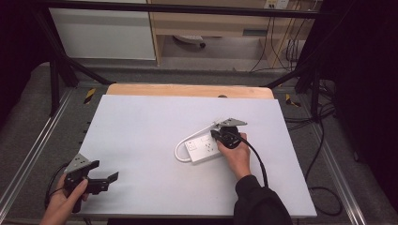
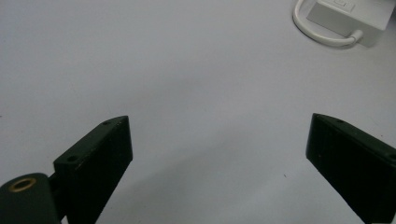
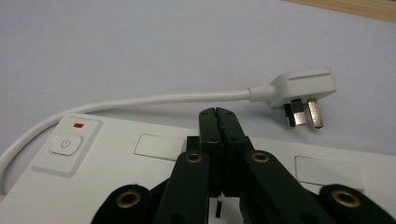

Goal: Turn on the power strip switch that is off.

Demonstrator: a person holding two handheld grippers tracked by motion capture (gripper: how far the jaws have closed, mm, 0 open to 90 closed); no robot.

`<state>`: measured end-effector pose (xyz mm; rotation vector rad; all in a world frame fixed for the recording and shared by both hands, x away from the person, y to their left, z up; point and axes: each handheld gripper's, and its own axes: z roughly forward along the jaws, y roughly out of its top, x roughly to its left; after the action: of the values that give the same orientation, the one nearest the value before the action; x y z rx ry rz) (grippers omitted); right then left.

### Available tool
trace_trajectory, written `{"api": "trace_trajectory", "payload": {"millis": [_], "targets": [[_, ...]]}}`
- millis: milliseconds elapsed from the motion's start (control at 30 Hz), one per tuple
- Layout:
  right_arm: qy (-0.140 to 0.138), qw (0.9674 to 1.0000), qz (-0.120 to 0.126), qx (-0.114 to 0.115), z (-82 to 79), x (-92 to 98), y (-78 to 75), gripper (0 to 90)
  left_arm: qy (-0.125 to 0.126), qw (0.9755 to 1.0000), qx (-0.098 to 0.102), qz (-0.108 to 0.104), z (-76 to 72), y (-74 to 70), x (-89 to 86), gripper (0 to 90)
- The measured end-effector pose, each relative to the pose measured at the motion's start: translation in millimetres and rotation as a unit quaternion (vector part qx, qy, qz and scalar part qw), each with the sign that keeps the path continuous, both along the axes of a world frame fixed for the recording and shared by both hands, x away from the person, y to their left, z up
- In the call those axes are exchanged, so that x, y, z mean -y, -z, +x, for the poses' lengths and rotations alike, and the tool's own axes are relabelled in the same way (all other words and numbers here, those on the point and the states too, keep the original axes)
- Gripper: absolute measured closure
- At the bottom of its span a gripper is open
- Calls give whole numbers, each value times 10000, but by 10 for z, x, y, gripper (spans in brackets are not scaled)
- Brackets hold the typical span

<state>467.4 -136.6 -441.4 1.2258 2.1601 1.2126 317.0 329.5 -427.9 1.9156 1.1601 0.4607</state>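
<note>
The right gripper, jaws closed on nothing, is hovering over the white plastic power strip; its long axis is running crosswise beneath the tips. The left gripper is idling wide open, well apart.

A smooth white plastic power strip with a faintly glossy cable lies on a matt, pale grey tabletop. Its plug at the upper right has dull metal pins. Both grippers have matt black jaws with brass-coloured rivets. A light wood edge runs along the table's top.
</note>
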Motion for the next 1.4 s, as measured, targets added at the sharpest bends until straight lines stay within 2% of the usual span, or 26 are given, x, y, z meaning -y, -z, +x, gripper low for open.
{"api": "trace_trajectory", "payload": {"millis": [133, 333, 633, 1100, 1400], "targets": [[-7, 10000, -11, 13, -9, 11, 4, 900, -4, 10000, 0, 3, 1, 0, 0, 71], [56, 9999, 154, 16, -30, 38, 29, 900, 4, 10000, 1, 3, 1, 0, 3, 71], [90, 9998, 150, 89, -44, 32, 43, 900, -2, 10000, -16, 10, -2, 1, 6, 71], [127, 9997, 218, 37, -47, 31, 46, 900, -14, 10000, -30, 4, 3, 6, 4, 71], [60, 9998, 156, 51, -39, 6, 64, 900, -17, 10000, -16, 3, 2, 5, -1, 71]]}}
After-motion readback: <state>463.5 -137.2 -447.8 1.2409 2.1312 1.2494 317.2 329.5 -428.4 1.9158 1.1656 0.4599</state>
